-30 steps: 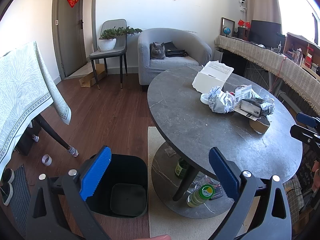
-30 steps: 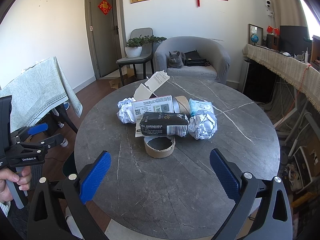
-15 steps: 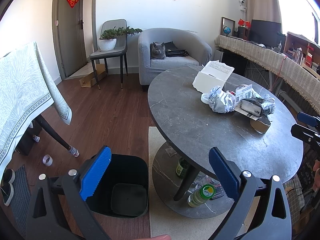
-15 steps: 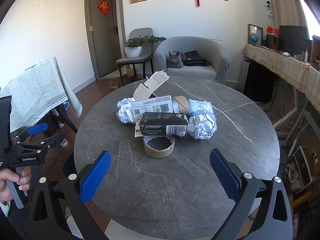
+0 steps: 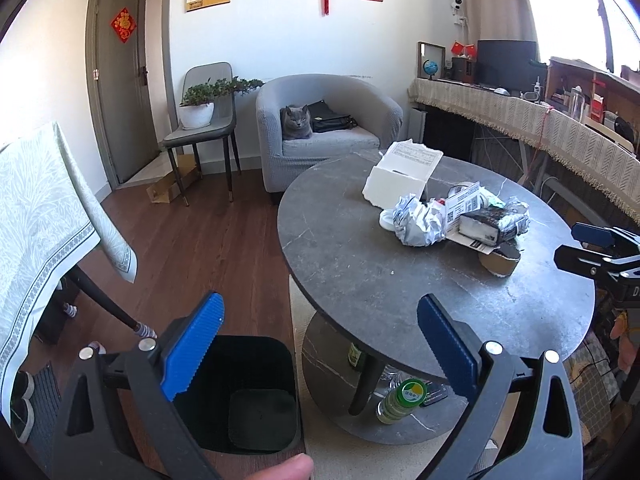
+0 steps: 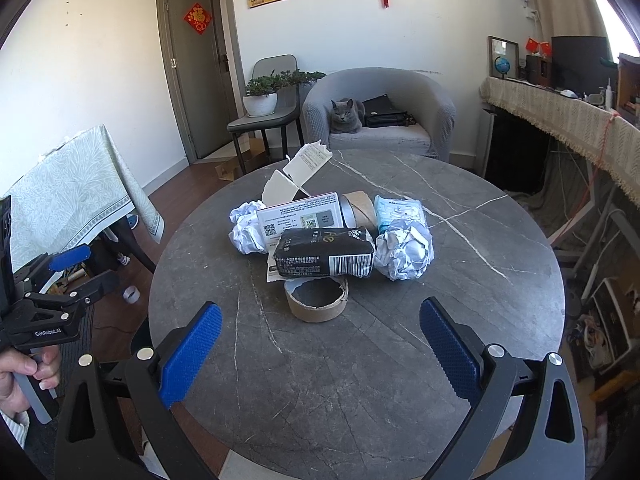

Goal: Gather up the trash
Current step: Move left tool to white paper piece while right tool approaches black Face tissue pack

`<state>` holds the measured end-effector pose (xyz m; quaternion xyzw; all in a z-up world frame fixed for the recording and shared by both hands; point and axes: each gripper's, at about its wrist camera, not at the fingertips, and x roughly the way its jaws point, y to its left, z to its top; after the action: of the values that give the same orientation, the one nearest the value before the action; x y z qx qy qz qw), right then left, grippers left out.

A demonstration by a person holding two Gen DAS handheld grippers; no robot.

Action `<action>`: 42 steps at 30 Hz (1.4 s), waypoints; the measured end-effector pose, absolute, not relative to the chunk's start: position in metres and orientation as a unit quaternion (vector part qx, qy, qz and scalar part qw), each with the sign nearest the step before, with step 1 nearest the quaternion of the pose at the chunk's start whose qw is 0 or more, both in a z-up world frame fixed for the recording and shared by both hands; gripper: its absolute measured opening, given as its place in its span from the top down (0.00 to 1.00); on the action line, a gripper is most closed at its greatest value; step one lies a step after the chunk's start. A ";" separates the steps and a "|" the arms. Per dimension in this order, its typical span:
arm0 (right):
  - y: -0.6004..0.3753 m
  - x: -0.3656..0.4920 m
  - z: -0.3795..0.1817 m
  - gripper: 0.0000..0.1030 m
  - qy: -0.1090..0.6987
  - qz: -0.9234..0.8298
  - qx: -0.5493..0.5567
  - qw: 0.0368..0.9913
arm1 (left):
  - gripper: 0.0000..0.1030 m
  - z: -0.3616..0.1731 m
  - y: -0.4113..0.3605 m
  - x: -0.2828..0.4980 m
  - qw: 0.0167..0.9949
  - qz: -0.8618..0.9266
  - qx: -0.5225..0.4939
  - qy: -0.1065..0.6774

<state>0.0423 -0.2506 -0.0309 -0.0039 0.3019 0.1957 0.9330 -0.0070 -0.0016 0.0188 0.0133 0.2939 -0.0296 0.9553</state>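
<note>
Right gripper (image 6: pixel 320 344) spread above the table (image 6: pixel 480 280), facing the trash pile (image 6: pixel 324 248); left gripper (image 5: pixel 320 340) spread above the bin (image 5: pixel 256 396).

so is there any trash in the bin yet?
No, the black bin on the floor beside the table shows only its bare bottom.

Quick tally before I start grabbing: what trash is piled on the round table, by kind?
Crumpled paper balls: 2
Cardboard tape rings: 2
Black packet: 1
Pale blue-and-white packet: 1
Torn white box: 1
Printed QR-code card: 1
Total: 8
</note>
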 end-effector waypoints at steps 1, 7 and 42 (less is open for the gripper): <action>-0.251 0.042 -0.030 0.03 0.300 0.195 -0.005 0.934 | 0.05 0.021 -0.002 -0.005 0.956 -0.040 0.010 0.292; -0.248 0.044 -0.028 0.03 0.297 0.210 -0.003 0.931 | 0.08 0.034 -0.001 0.001 0.955 -0.081 -0.013 0.284; -0.239 0.106 -0.042 0.08 0.337 0.245 0.022 0.909 | 0.42 0.023 -0.041 0.094 0.907 -0.283 -0.045 0.310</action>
<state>0.1062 -0.2388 -0.0417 0.0216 0.3369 0.2452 0.9088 0.0944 -0.0411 0.0230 -0.0449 0.3096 -0.2832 0.9066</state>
